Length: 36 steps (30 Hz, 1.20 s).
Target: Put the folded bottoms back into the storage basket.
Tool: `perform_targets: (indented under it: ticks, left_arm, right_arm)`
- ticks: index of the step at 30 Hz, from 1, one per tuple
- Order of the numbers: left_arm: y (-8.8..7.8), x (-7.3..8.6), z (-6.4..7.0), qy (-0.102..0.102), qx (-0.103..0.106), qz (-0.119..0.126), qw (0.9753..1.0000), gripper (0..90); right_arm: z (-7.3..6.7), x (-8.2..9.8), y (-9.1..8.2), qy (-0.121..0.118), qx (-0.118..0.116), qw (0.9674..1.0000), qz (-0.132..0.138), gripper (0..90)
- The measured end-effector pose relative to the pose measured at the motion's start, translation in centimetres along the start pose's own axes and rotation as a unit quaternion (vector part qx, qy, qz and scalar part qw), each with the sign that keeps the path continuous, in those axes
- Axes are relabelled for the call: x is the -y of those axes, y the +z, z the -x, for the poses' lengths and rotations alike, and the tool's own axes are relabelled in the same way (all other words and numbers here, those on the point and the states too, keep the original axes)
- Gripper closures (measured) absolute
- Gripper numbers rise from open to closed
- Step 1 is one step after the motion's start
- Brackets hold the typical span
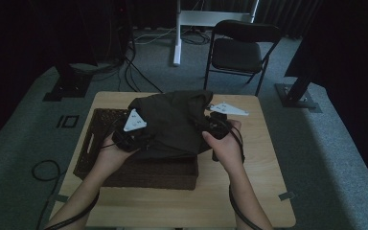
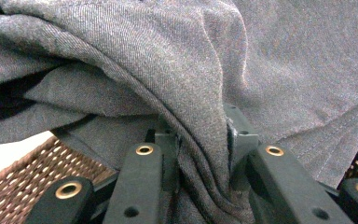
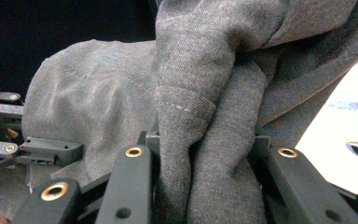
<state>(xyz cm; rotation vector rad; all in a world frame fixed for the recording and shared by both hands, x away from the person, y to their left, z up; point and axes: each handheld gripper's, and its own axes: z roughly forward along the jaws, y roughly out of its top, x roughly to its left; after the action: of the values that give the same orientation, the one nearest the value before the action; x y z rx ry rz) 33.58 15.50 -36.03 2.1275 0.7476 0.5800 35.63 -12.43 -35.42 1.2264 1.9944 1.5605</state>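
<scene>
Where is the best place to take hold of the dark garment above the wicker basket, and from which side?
Judging by its pose, the dark garment is best gripped at a bunched fold on each side edge. The left gripper and right gripper already clamp such folds from opposite sides, so it hangs above the wicker basket.

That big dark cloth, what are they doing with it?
A person holds a gripper in each hand, and both are clamped on the dark cloth. The left gripper pinches one bunch of fabric and the right gripper pinches another. The cloth is bunched up between them above a brown woven basket on the wooden table. Whether it is going in or coming out cannot be told.
</scene>
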Motion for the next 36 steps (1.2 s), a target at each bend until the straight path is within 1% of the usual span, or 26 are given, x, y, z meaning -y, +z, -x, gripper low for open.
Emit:
perform_targets:
  ticks: [1,2,3,5,6,8,12,13,14,15,16,17,20,21,24,29,31,32,33,36]
  left_arm:
    - [0.0,0.0,0.0,0.000,0.000,0.000,1.0000,72.5]
    - [-0.2,0.2,-0.2,-0.001,-0.004,-0.001,1.0000,72.5]
    - [-0.4,0.5,-0.5,-0.005,-0.007,-0.001,1.0000,72.5]
    - [-0.7,0.9,-0.9,-0.005,-0.010,-0.004,0.9999,72.5]
    - [-0.9,1.1,-1.1,-0.008,-0.011,-0.005,0.9999,72.5]
    - [-1.2,1.5,-1.5,-0.006,-0.016,-0.009,0.9998,72.5]
    - [-1.8,2.3,-2.4,-0.011,-0.023,-0.015,0.9996,72.5]
    - [-1.8,2.3,-2.4,-0.011,-0.023,-0.015,0.9996,72.5]
    - [-2.0,2.5,-2.6,-0.010,-0.026,-0.019,0.9994,72.5]
    - [-2.0,2.7,-2.7,-0.010,-0.028,-0.021,0.9994,72.5]
    - [-2.2,3.1,-2.9,-0.011,-0.030,-0.025,0.9992,72.5]
    - [-2.2,3.1,-2.9,-0.011,-0.030,-0.025,0.9992,72.5]
    - [-2.4,3.8,-3.1,-0.012,-0.035,-0.032,0.9988,72.5]
    - [-2.4,3.8,-3.1,-0.012,-0.035,-0.032,0.9988,72.5]
    - [-2.4,4.5,-3.3,-0.014,-0.037,-0.036,0.9986,72.5]
    - [-2.3,5.1,-3.5,-0.012,-0.040,-0.043,0.9982,72.5]
    - [-2.2,5.4,-3.6,-0.010,-0.041,-0.047,0.9980,72.4]
    - [-2.0,5.7,-3.7,-0.015,-0.040,-0.049,0.9979,72.4]
    - [-1.9,5.8,-3.7,-0.013,-0.041,-0.051,0.9978,72.5]
    - [-1.4,6.2,-3.8,-0.017,-0.043,-0.058,0.9973,72.5]
  right_arm:
    - [0.0,0.0,0.0,0.000,0.000,1.0000,0.000,64.9]
    - [-0.5,0.0,0.6,0.003,-0.004,1.0000,0.000,64.8]
    - [-0.6,0.0,0.8,0.003,-0.005,1.0000,0.000,64.9]
    - [-1.1,0.1,1.3,0.005,-0.007,1.0000,0.001,64.8]
    - [-1.3,0.1,1.5,0.004,-0.009,0.9999,0.002,64.9]
    - [-1.8,0.2,2.0,0.003,-0.012,0.9999,0.002,64.8]
    - [-2.7,0.4,3.2,0.005,-0.018,0.9998,0.000,64.8]
    - [-2.7,0.4,3.2,0.005,-0.018,0.9998,0.000,64.8]
    - [-3.1,0.7,3.8,0.006,-0.021,0.9998,-0.001,64.8]
    - [-3.1,0.7,3.8,0.006,-0.021,0.9998,-0.001,64.8]
    - [-3.5,0.9,4.3,0.008,-0.023,0.9997,-0.003,64.8]
    - [-3.5,0.9,4.3,0.008,-0.023,0.9997,-0.003,64.8]
    - [-3.8,1.4,5.1,0.008,-0.028,0.9996,-0.007,64.9]
    - [-3.9,1.5,5.3,0.007,-0.029,0.9995,-0.008,64.9]
    - [-4.0,1.8,5.8,0.005,-0.031,0.9994,-0.010,64.8]
    - [-4.2,2.5,6.7,0.006,-0.035,0.9993,-0.013,64.8]
    - [-4.2,2.9,7.0,0.003,-0.037,0.9992,-0.014,64.8]
    - [-4.2,3.0,7.2,0.004,-0.037,0.9992,-0.014,64.8]
    - [-4.2,3.2,7.3,0.004,-0.038,0.9992,-0.015,64.8]
    - [-4.1,3.8,7.8,0.005,-0.036,0.9992,-0.017,64.8]
